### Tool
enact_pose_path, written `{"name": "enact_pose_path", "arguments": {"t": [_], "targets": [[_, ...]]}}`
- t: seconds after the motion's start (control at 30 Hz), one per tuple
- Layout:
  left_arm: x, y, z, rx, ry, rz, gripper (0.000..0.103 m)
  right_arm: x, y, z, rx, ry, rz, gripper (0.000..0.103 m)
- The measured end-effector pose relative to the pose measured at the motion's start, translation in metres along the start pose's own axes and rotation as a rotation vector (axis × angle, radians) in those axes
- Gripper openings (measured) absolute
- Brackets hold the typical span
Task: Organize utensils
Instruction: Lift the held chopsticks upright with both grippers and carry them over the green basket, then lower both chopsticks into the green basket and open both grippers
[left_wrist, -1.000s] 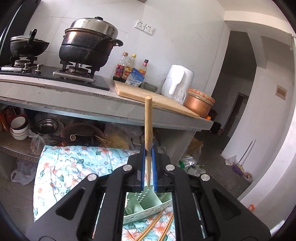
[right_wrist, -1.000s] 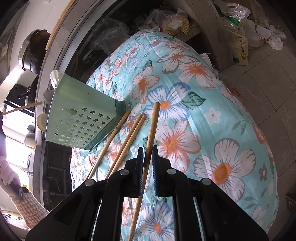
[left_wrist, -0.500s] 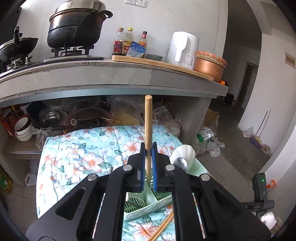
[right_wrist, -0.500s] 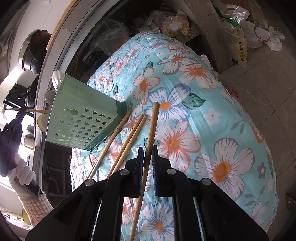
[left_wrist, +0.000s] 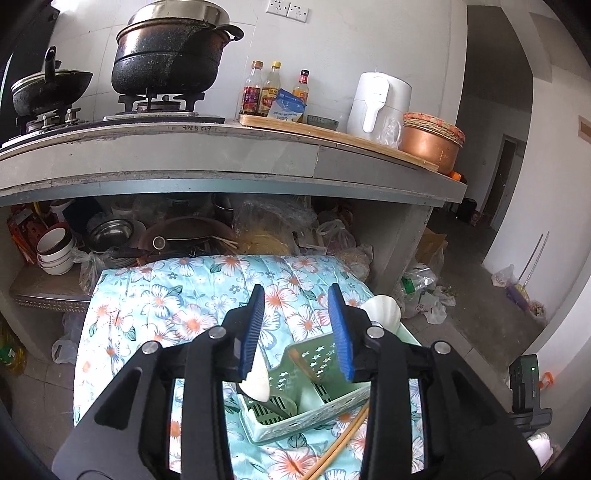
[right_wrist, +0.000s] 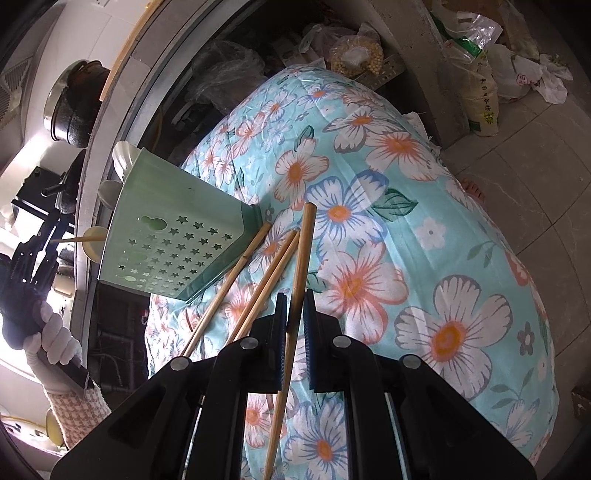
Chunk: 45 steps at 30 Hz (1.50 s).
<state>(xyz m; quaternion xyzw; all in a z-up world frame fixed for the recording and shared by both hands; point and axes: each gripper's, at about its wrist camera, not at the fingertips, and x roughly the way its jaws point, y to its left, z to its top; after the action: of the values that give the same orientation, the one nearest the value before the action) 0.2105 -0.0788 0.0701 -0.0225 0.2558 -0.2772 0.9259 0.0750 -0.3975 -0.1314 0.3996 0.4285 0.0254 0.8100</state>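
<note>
My left gripper hangs with jaws spread wide above the green utensil holder; a chopstick apparently stands inside it. My right gripper is clamped on a wooden chopstick, three more chopsticks lying just to its left.

Right claw grips a chopstick above the floral cloth.

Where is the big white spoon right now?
In the left wrist view, the big white spoon stands up in the green utensil basket, at its far right corner, just right of the open left hand-held gripper, on the flowery cloth.
</note>
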Motion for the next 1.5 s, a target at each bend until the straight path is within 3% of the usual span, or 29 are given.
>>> {"name": "enact_pose_path", "arguments": {"t": [0.27, 0.9, 1.2, 1.5], "targets": [[-0.016, 0.0, 0.007, -0.017, -0.083, 0.009, 0.06, 0.0, 0.0, 0.0, 0.001, 0.0, 0.0, 0.009], [-0.029, 0.008, 0.007, -0.05, -0.135, 0.024, 0.068, -0.015, 0.021, 0.004, -0.062, -0.047, 0.044, 0.007], [-0.045, 0.023, -0.001, -0.076, -0.162, 0.037, 0.068, -0.058, 0.092, 0.015, -0.272, -0.14, 0.122, 0.007], [-0.066, 0.044, -0.022, -0.115, -0.169, 0.064, 0.068, -0.098, 0.206, 0.061, -0.562, -0.297, 0.239, 0.007]]}}
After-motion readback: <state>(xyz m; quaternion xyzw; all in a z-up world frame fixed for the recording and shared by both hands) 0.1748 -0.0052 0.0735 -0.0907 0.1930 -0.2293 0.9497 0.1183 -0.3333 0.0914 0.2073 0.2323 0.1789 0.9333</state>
